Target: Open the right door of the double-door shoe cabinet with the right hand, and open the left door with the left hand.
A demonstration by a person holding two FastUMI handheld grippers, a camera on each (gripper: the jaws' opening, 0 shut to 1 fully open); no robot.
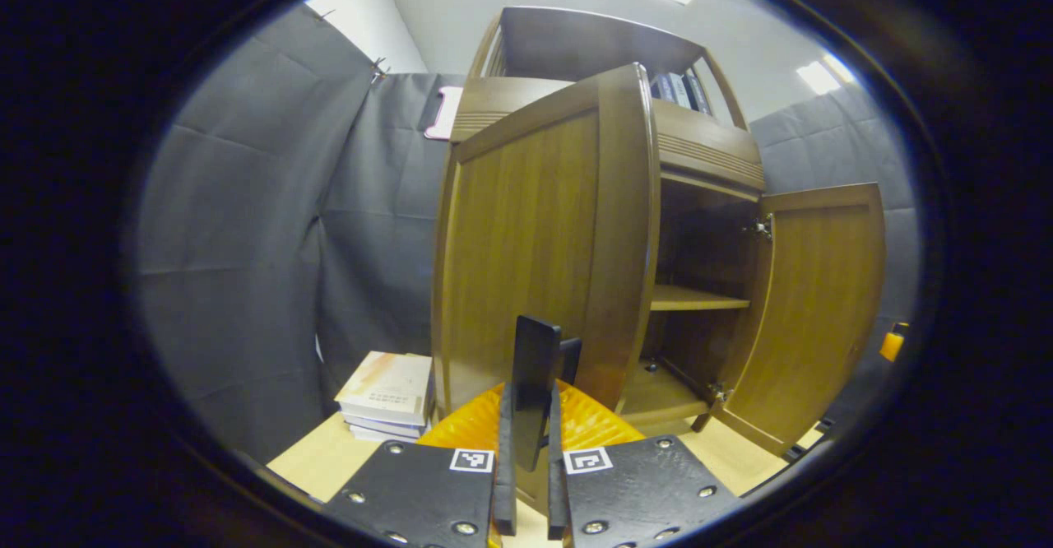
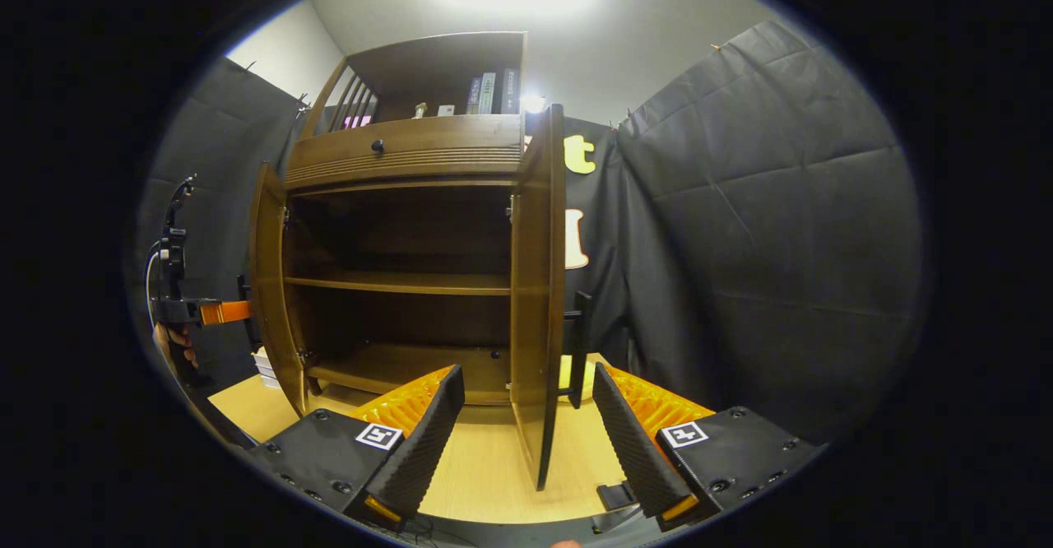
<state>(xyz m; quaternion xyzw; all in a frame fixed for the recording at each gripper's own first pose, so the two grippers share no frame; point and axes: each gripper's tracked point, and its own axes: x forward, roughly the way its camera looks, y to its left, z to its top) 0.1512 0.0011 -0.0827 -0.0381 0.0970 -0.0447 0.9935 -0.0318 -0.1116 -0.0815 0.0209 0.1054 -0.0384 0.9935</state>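
Left tongs (image 1: 529, 392) first, in the left gripper view: pinched narrow, both fingers pressing on the dark upright left door handle (image 1: 536, 342). Just beyond the tips, the left door (image 1: 526, 235), swung well out from the shoe cabinet (image 1: 707, 153). Farther ahead and to the right, the right door (image 1: 823, 301), also standing open, with a bare shelf (image 1: 699, 297) between the two. Low to the left of the fingers, a stack of books (image 1: 387, 392) on the floor.

Over to the right gripper view: right tongs (image 2: 526, 373) spread wide, gripping nothing, the edge of the right door (image 2: 536, 243) standing between the fingers without touching either. Its handle (image 2: 580, 350) just right of that edge. Far off to the left, the left door (image 2: 267, 285) wide open, and beside it the left tongs (image 2: 222, 312), held by a hand (image 2: 169, 342).

Looks like both doors open and the job nearly finished. For a clean end: ease the left pinch apart before drawing back, pull straight off the handle to avoid dragging the door shut, and back the right tongs out without clipping the door edge.
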